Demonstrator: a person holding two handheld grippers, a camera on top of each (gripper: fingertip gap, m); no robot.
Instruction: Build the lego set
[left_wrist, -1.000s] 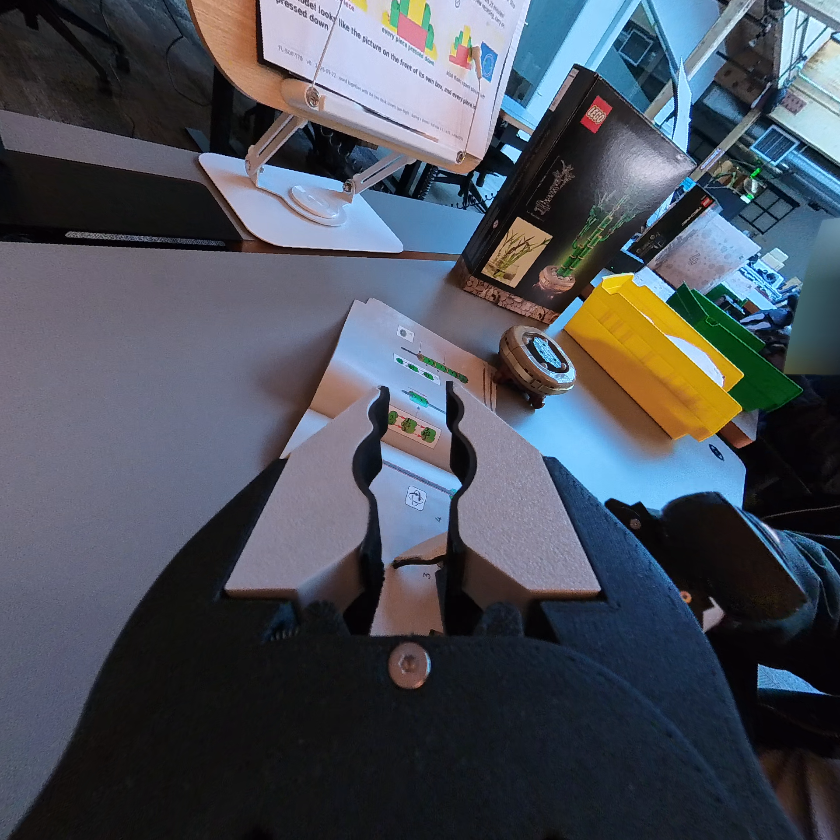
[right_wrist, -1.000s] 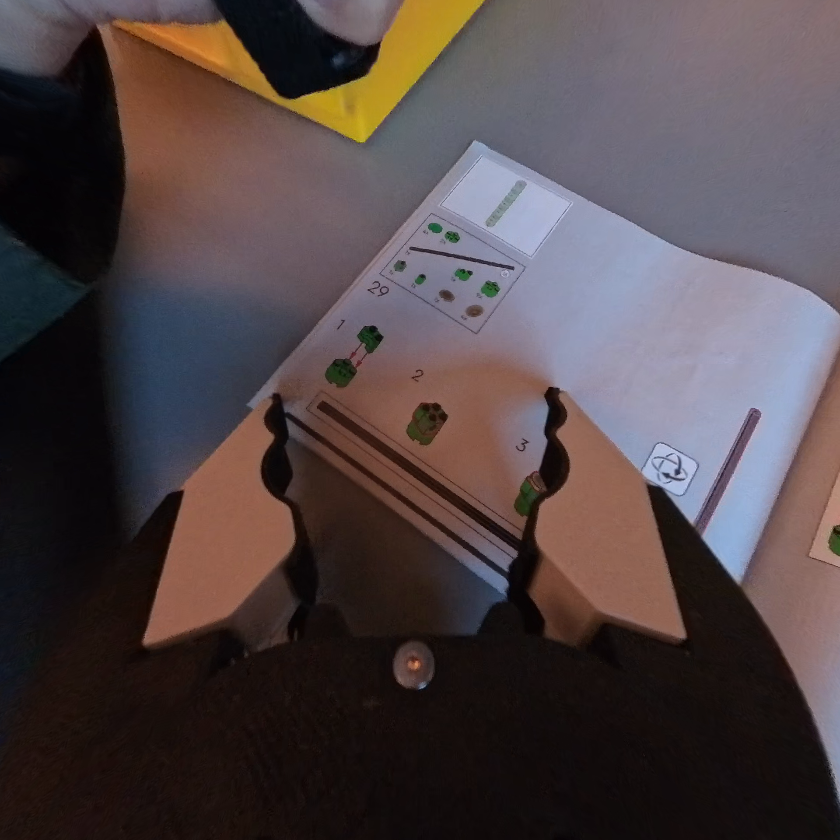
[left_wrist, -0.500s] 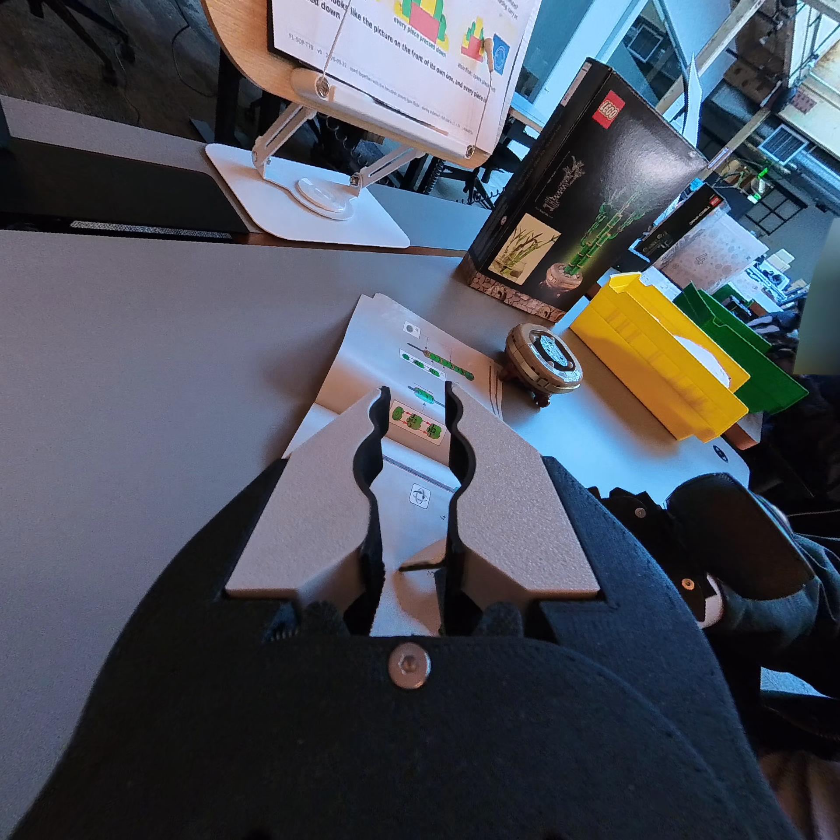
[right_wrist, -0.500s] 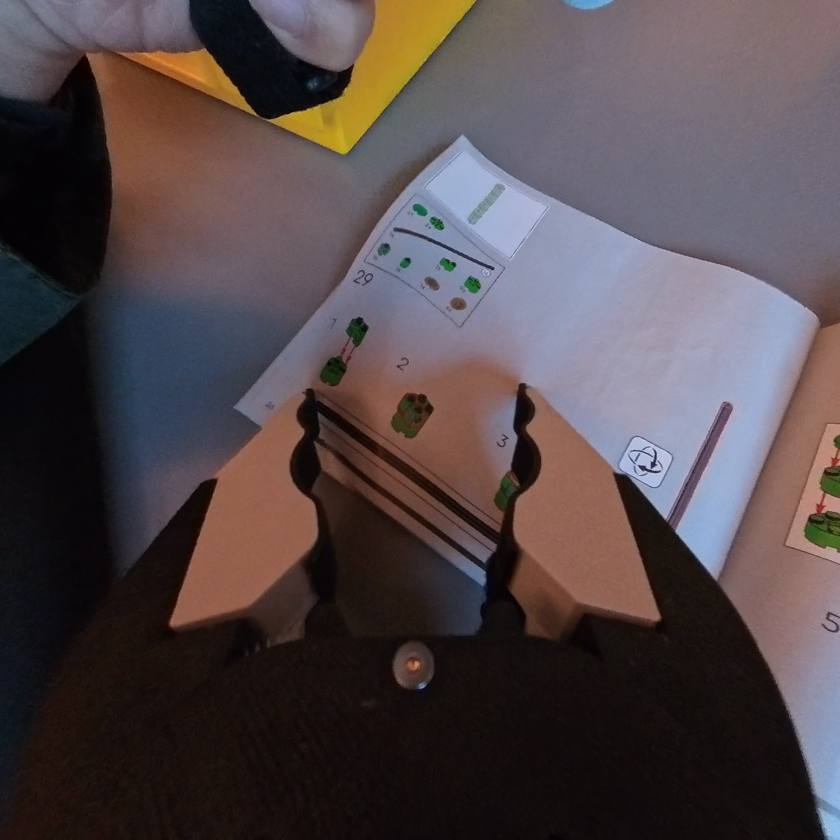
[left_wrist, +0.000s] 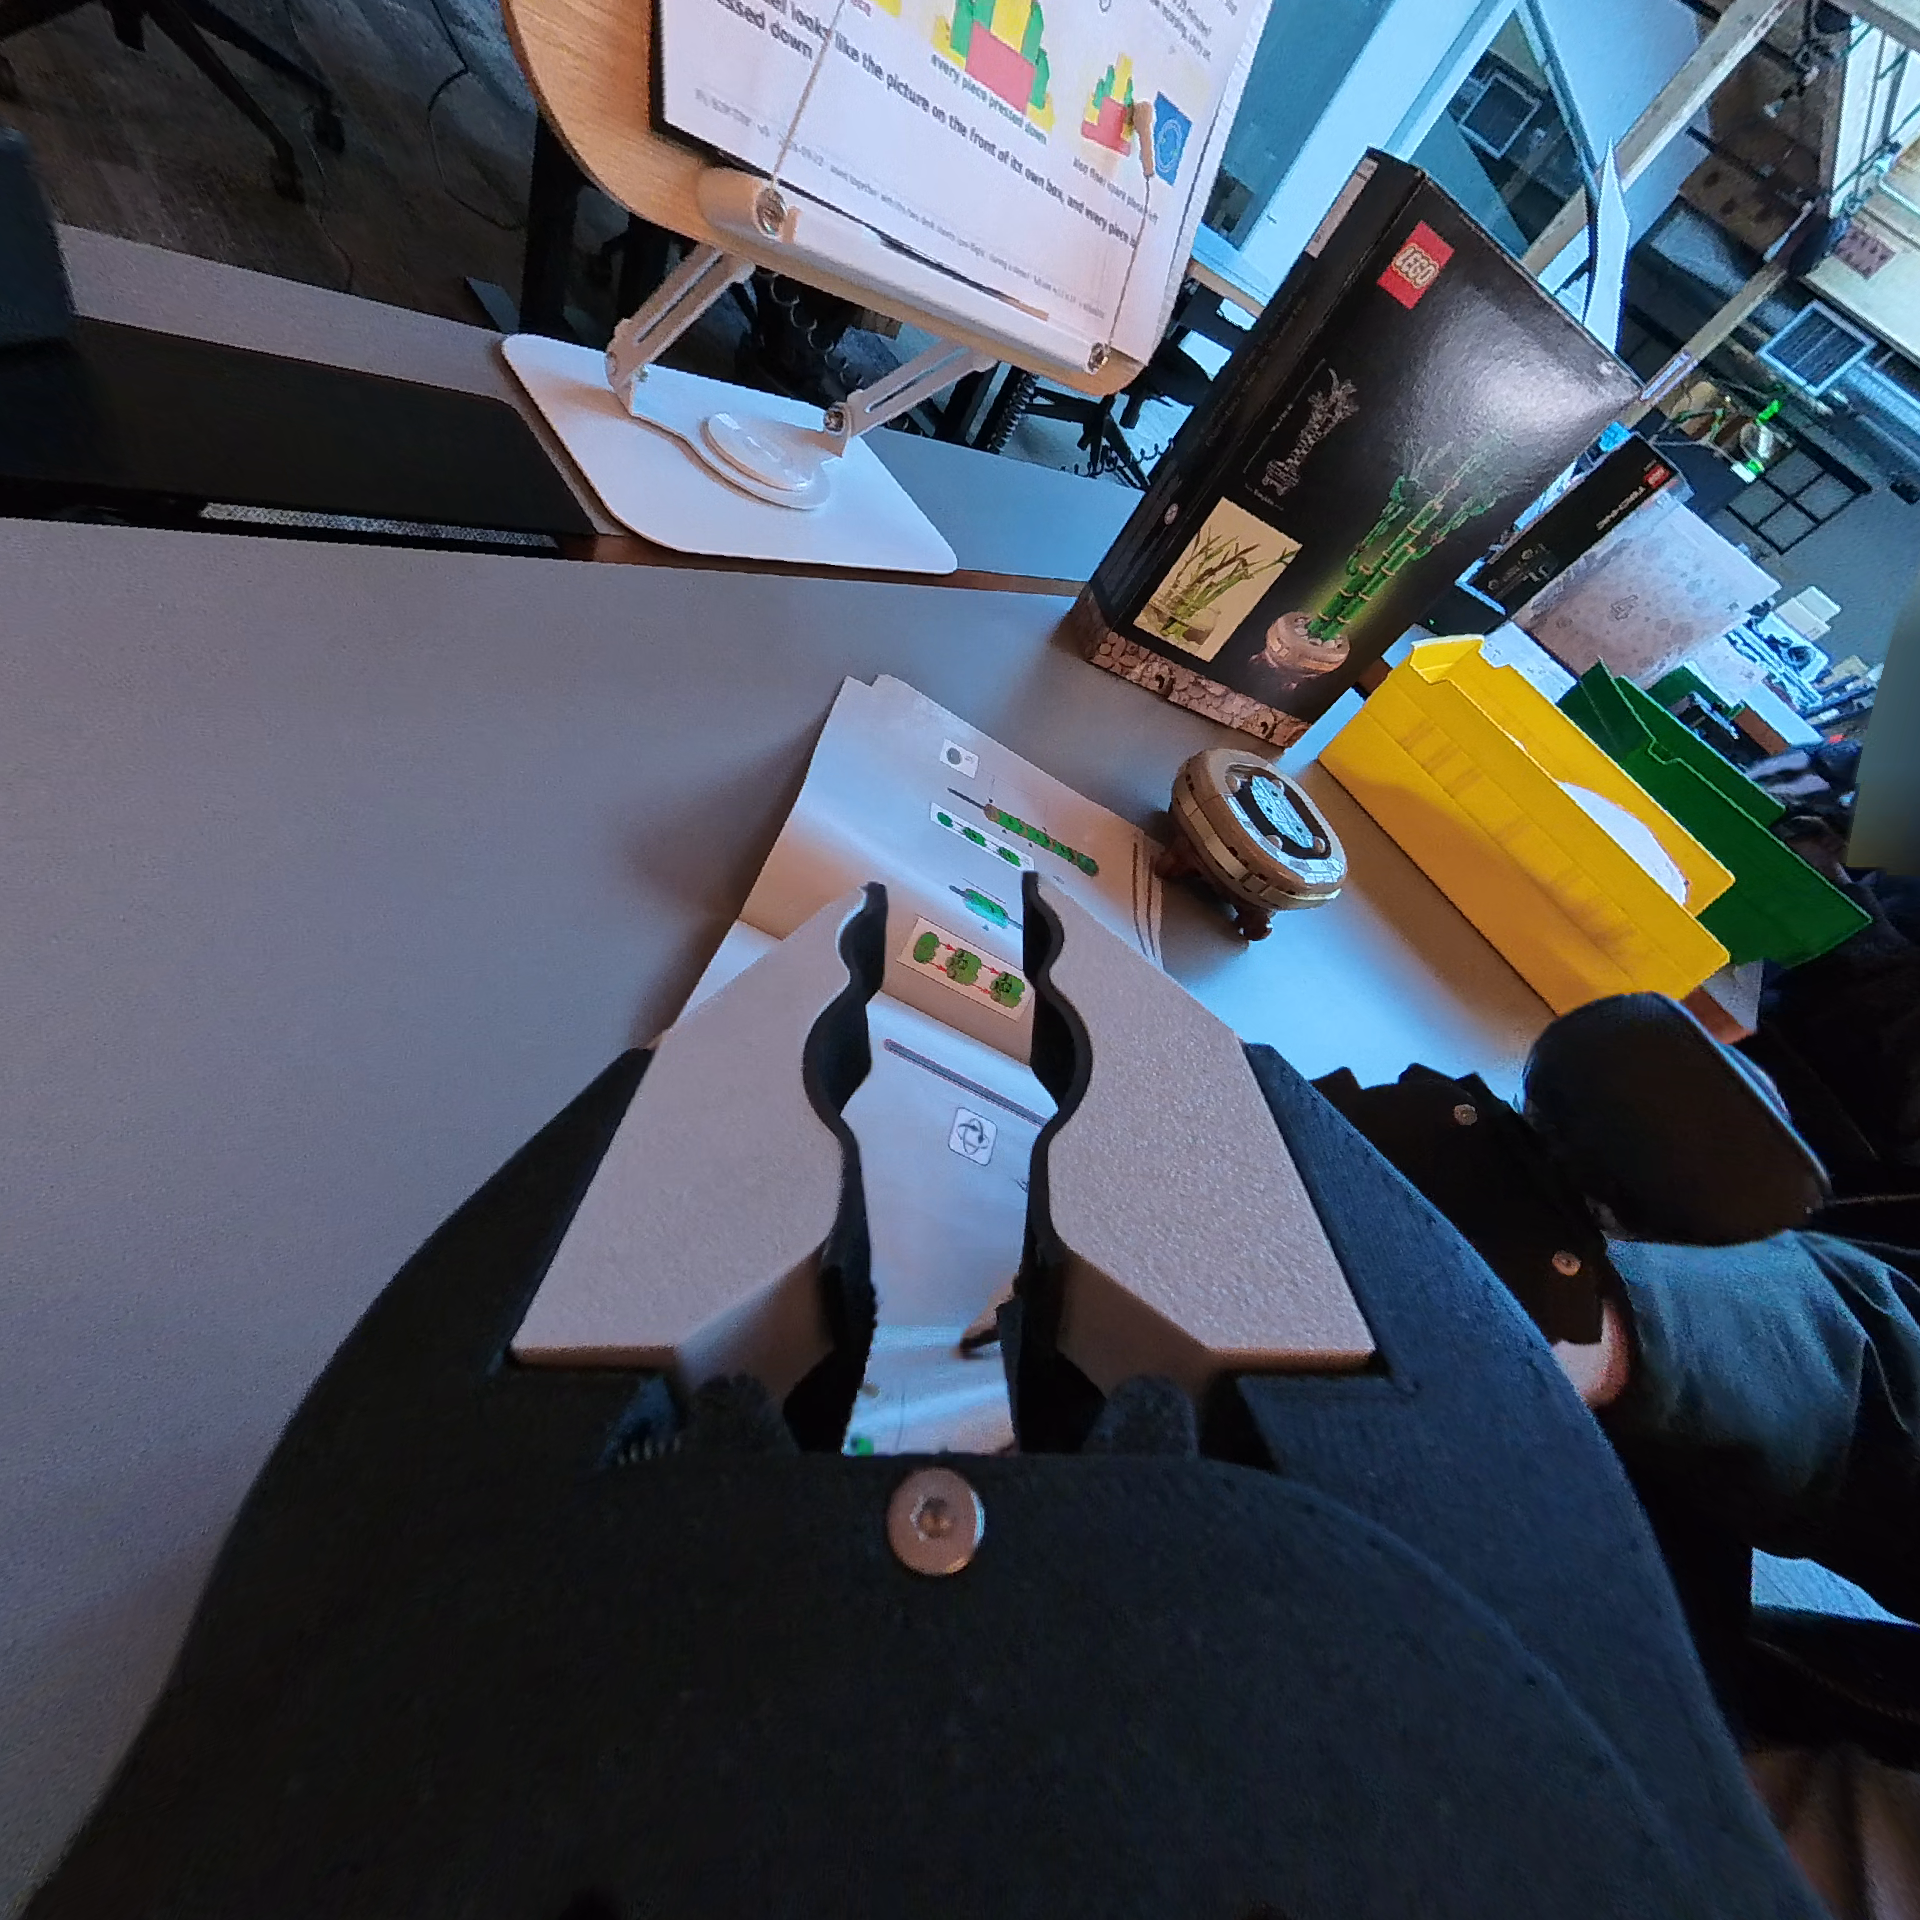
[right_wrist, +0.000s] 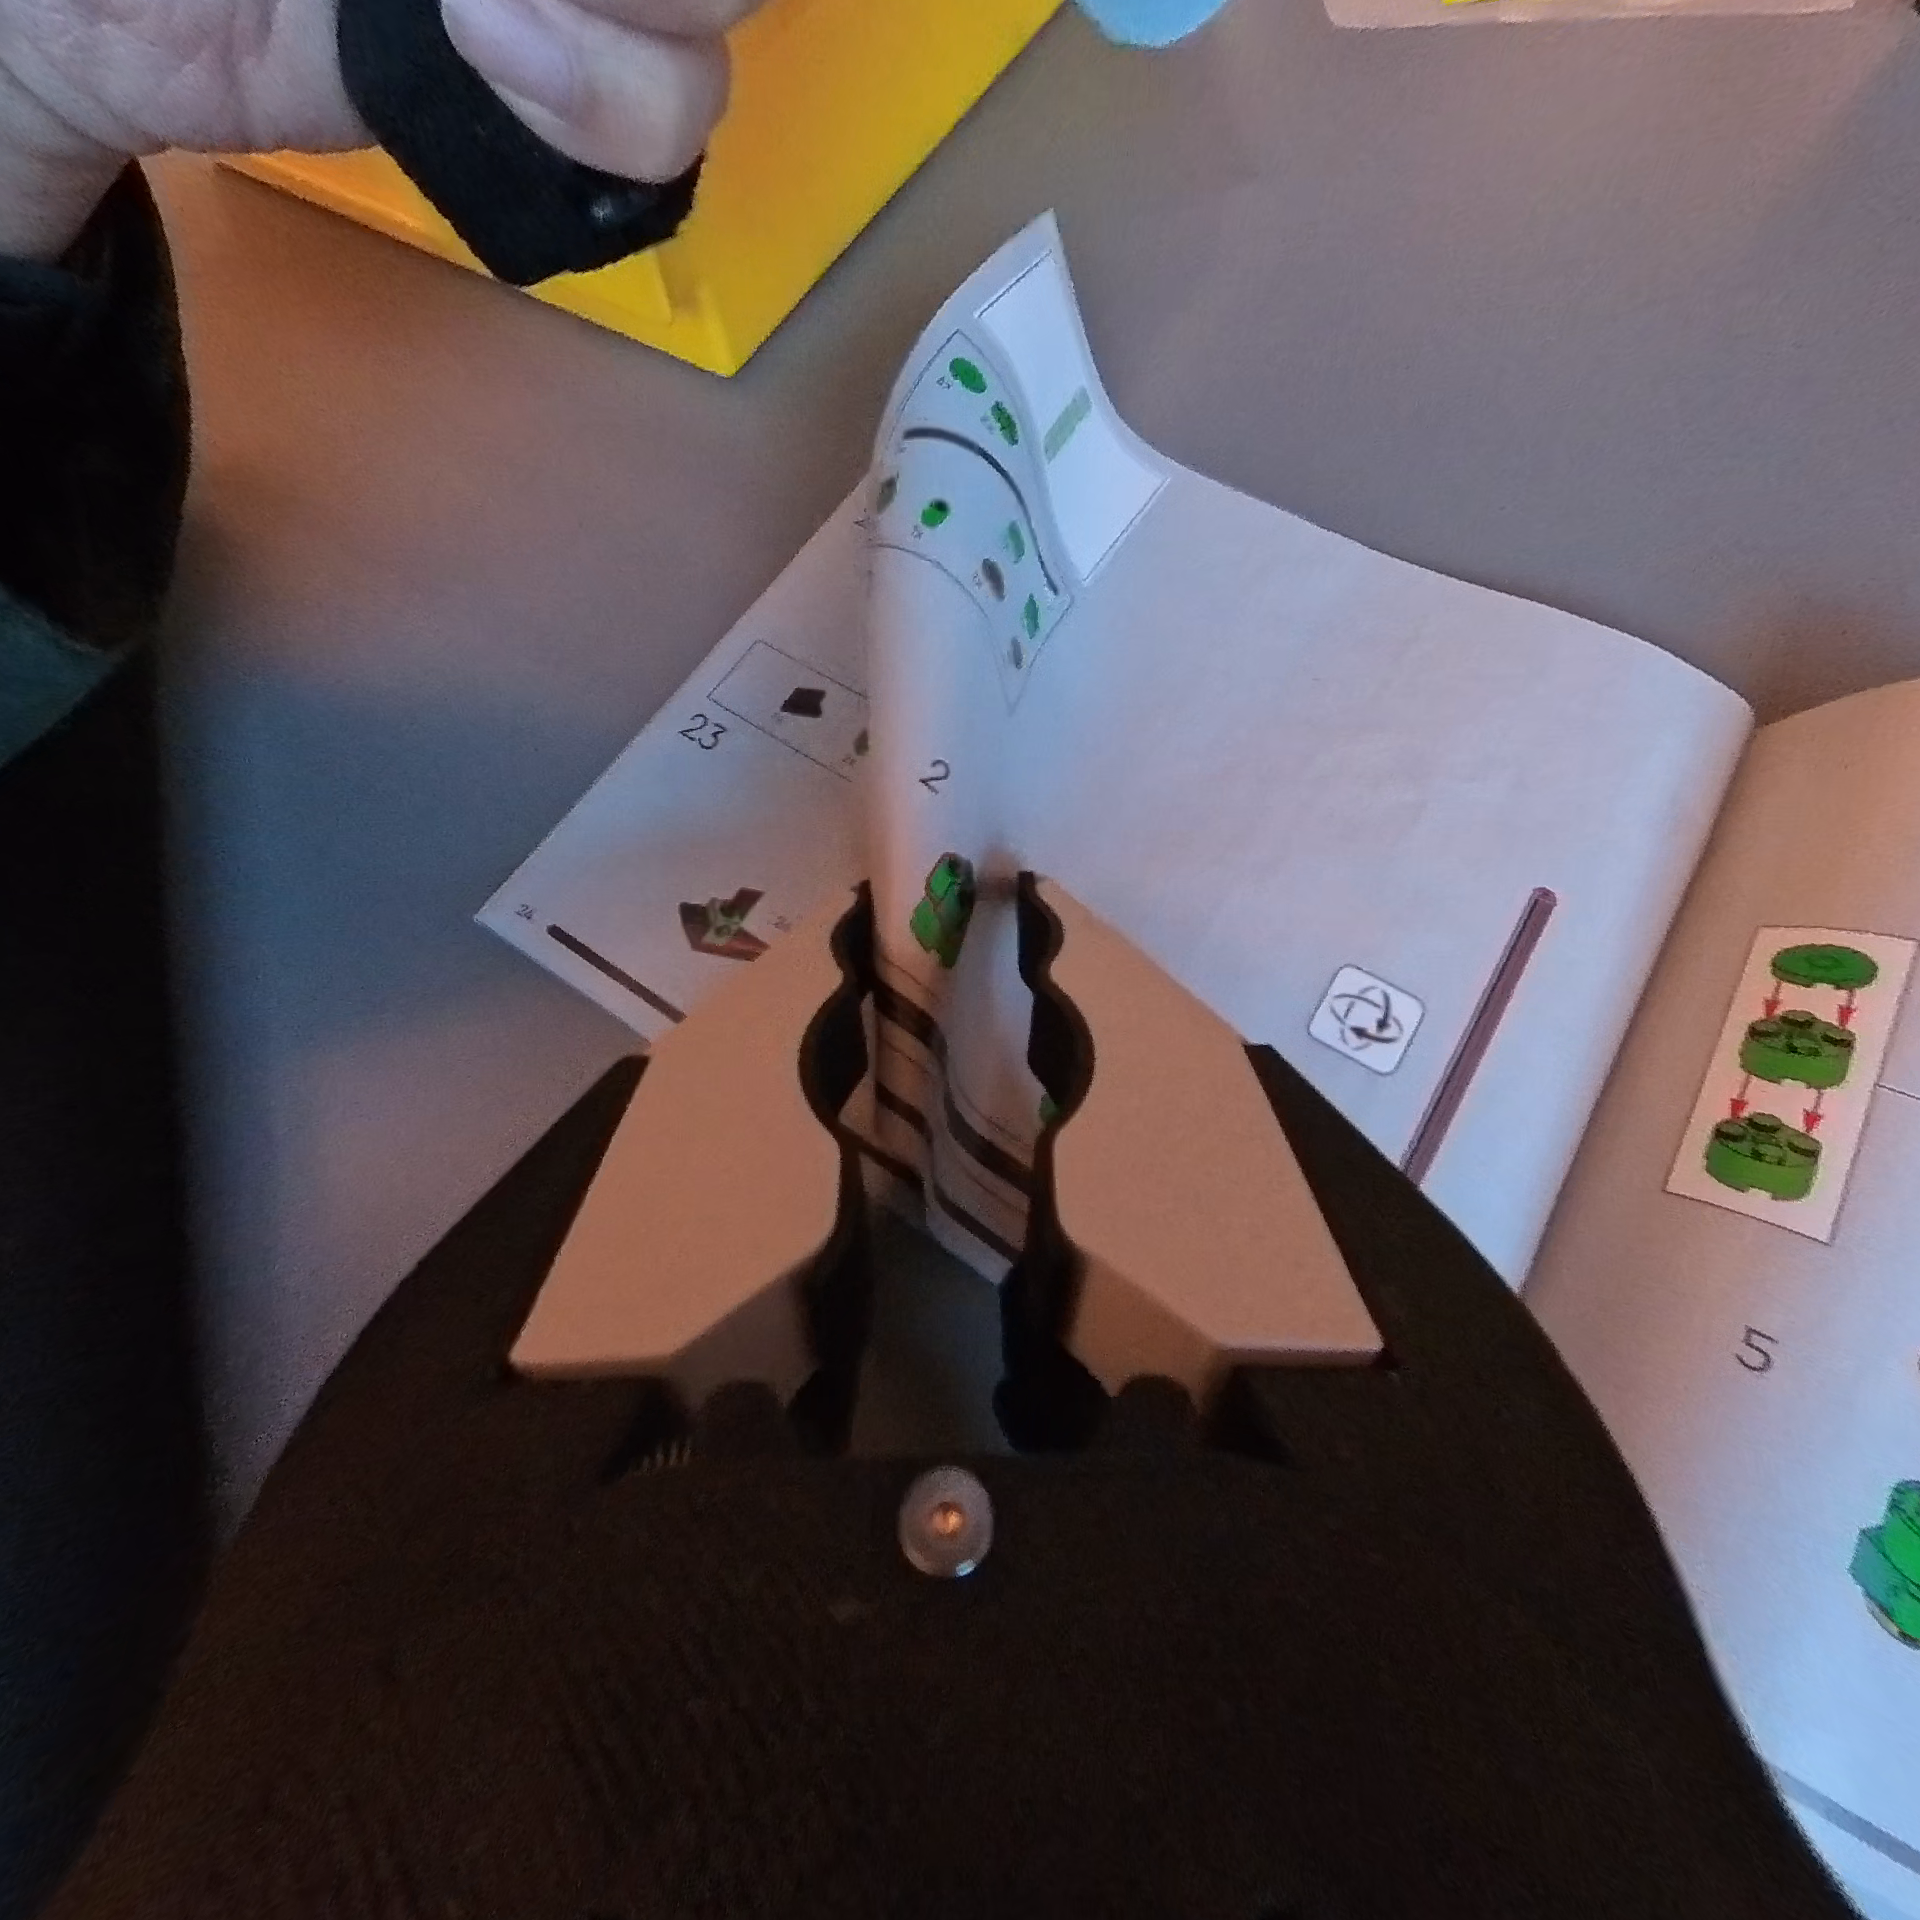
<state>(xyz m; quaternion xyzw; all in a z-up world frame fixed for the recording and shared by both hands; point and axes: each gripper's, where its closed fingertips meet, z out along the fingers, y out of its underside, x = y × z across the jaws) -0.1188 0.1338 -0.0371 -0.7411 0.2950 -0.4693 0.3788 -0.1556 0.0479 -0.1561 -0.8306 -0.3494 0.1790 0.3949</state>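
Right gripper (right_wrist: 940, 894) angled steeply down over the near right part of the grey bench (left_wrist: 312, 790), tongs drawn close and pinching a page (right_wrist: 935, 644) of the instruction booklet (right_wrist: 1351, 790) near its lower edge. Page lifted and bowed upward into a ridge between the fingers (right_wrist: 717, 1122), revealing an earlier page (right_wrist: 665, 831) flat beneath. Rest of the booklet lying open on the bench, spine running toward the far edge. Bare hand (right_wrist: 312, 73) at the top left of the right wrist view, wrapped by a black strap (right_wrist: 499, 177), dark sleeve below it, held above the near corner of the yellow bin (right_wrist: 831, 177).

Left gripper (left_wrist: 945, 904) tilted forward and hovering low over the same booklet (left_wrist: 904, 790), tongs parted by a narrow gap, nothing between them but printed paper seen underneath. Right gripper's black body (left_wrist: 1662, 1122) visible to the right of it, near the bench's right edge.

Partly built Lego base (left_wrist: 1257, 842), a round tan pot on dark feet, standing just beyond the booklet's right side. Black Lego box (left_wrist: 1351, 468) upright behind it toward the far edge. Yellow bin (left_wrist: 1507, 831) and green bin (left_wrist: 1725, 842) side by side along the right edge. White stand (left_wrist: 727, 468) with a printed sheet (left_wrist: 956, 114) on the adjoining surface past the far edge.
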